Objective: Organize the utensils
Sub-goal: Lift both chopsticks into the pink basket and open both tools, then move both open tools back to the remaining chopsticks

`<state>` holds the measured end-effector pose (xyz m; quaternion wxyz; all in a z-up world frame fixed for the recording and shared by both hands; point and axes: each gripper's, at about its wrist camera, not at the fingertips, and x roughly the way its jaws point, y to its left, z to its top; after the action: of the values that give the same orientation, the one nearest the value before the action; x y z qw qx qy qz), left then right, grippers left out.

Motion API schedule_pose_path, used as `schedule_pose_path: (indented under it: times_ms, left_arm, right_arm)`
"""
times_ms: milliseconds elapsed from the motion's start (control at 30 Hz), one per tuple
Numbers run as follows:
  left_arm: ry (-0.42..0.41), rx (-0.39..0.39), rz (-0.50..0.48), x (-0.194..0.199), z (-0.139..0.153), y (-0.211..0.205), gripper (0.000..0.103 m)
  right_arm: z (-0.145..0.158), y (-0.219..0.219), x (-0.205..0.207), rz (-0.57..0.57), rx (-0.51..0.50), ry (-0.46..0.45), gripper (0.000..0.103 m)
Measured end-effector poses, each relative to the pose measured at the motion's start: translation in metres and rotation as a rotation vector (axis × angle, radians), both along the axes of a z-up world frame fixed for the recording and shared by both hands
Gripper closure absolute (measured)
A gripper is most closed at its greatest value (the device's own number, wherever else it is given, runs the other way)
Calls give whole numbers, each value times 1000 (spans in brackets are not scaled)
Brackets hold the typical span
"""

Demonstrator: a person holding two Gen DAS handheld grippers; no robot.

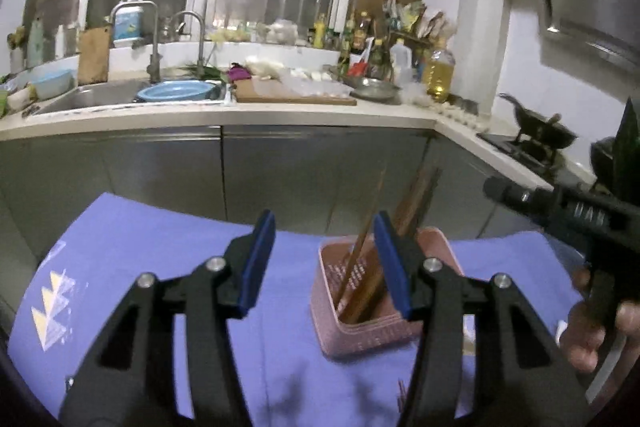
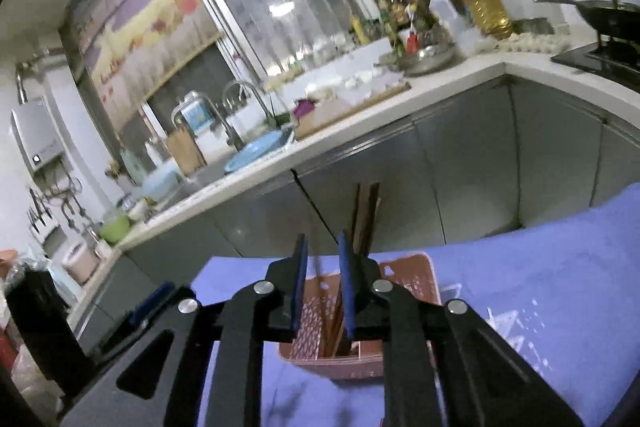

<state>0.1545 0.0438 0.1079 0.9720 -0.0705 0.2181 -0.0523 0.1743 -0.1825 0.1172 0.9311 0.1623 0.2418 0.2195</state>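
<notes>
Pink basket [image 2: 352, 359] already holds chopsticks [image 2: 366, 219]; both our left gripper [image 1: 324, 263] and right gripper [image 2: 323, 287] gape empty, so we judge another utensil needs fetching.

I see a pink perforated utensil basket [image 1: 360, 323] standing upright on my purple cloth [image 1: 160, 247]; several brown wooden chopsticks [image 1: 362, 279] stand in it, leaning toward the far side, tips up above the rim; from my right camera they look bunched together [image 2: 366, 223].
</notes>
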Motion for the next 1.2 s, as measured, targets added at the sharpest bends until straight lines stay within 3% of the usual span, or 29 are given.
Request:
schedule_pose_path:
  times_ms: [67, 133, 267, 333, 467, 567, 667, 833, 900, 1200]
  left_arm:
    - [21, 21, -24, -23, -15, -6, 54]
    - [71, 49, -58, -43, -38, -15, 54]
    - [245, 82, -166, -77, -102, -35, 54]
    - [307, 90, -209, -86, -123, -45, 54]
    - [395, 82, -236, -97, -152, -56, 54]
    - [423, 106, -254, -99, -162, -69, 54]
    - [419, 138, -265, -103, -163, -78, 54]
    - [426, 171, -288, -103, -168, -92, 54]
    - [429, 188, -292, -102, -171, -99, 54]
    - [445, 218, -236, -98, -179, -101, 53]
  right_arm:
    - [-11, -9, -20, -4, 0, 9, 85]
    - [-44, -17, -48, -8, -41, 71, 84]
    - [-115, -16, -88, 13, -153, 208, 82]
    - [-152, -11, -113, 37, -206, 276, 82]
    - [-190, 2, -146, 81, -271, 345, 82]
    - [-204, 16, -156, 101, -363, 349, 82]
    - [-204, 18, -163, 48, -470, 285, 82]
    - [-203, -7, -163, -67, -460, 304, 82]
    - [-200, -17, -166, -62, -398, 304, 82]
    - [-201, 0, -167, -5, -398, 286, 82]
